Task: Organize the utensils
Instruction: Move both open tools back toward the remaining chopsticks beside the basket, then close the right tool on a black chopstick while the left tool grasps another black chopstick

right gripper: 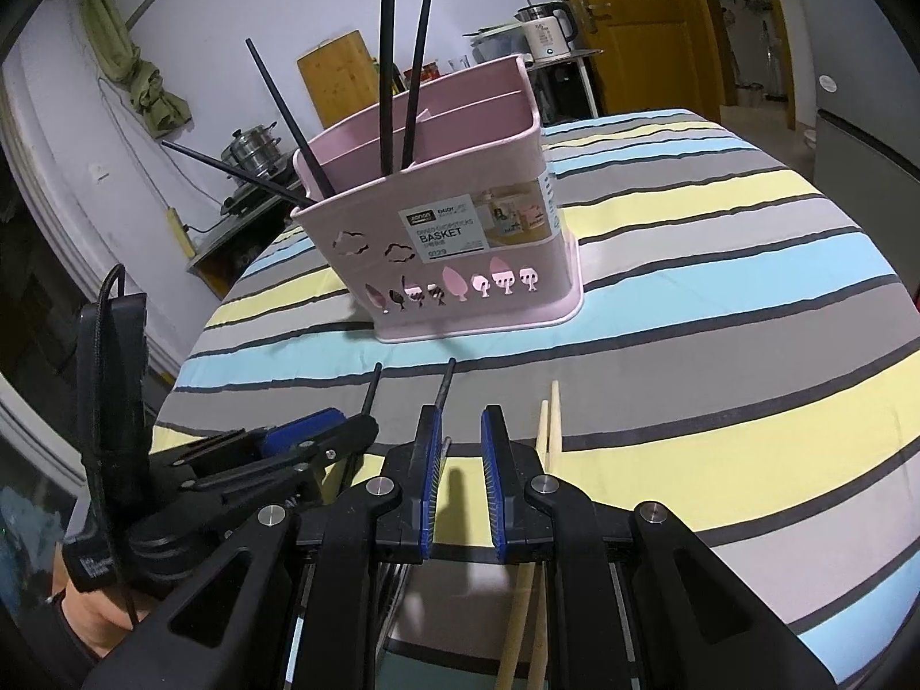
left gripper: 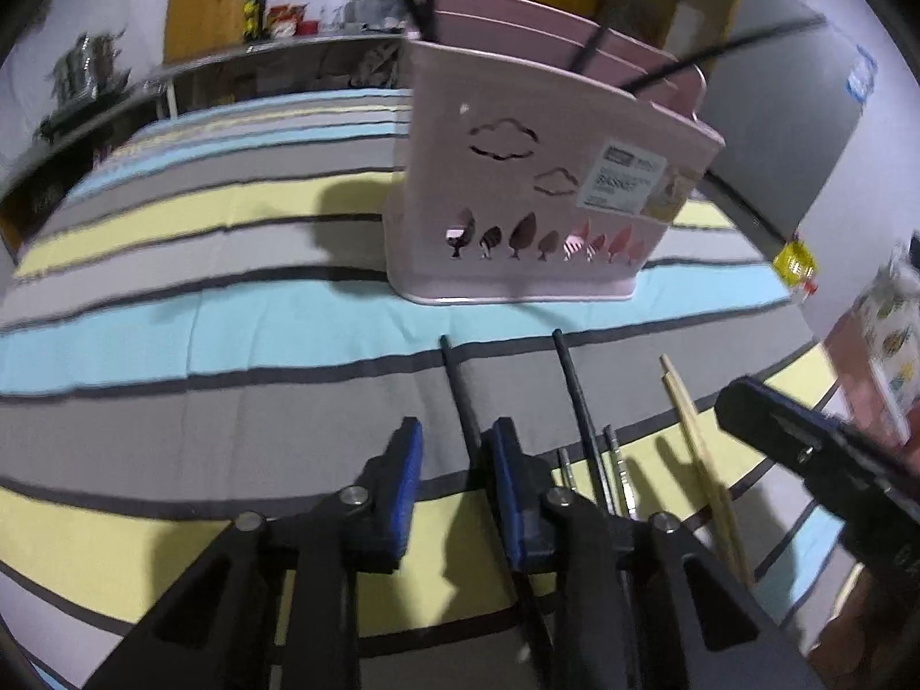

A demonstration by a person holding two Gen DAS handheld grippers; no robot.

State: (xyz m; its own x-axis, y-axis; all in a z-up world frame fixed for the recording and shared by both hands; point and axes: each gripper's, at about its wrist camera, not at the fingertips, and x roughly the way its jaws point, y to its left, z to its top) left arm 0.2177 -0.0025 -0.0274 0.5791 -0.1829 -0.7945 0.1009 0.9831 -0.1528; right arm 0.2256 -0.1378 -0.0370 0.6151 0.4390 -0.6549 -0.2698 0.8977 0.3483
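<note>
A pink utensil basket (right gripper: 460, 241) stands upright on the striped tabletop (right gripper: 719, 299), with four black chopsticks (right gripper: 388, 69) sticking up out of it: two near vertical in the middle, two leaning out toward its left end.

In front of the basket, more chopsticks lie flat on the cloth, long axes running from the near edge toward the basket. Two loose black chopsticks (left gripper: 578, 402) lie roughly parallel, tips toward the basket. Two pale wooden chopsticks (right gripper: 549, 425) lie side by side just to their right, pointing the same way. Two thin metal chopsticks (left gripper: 618, 471) show partly between the black and wooden ones in the left wrist view.

The left gripper (left gripper: 454, 494) hangs low over the left black chopstick, its blue-padded fingers (left gripper: 409, 483) apart and holding nothing. The right gripper (right gripper: 460, 483) hovers between the right black chopstick and the wooden pair, fingers likewise parted and empty.
</note>
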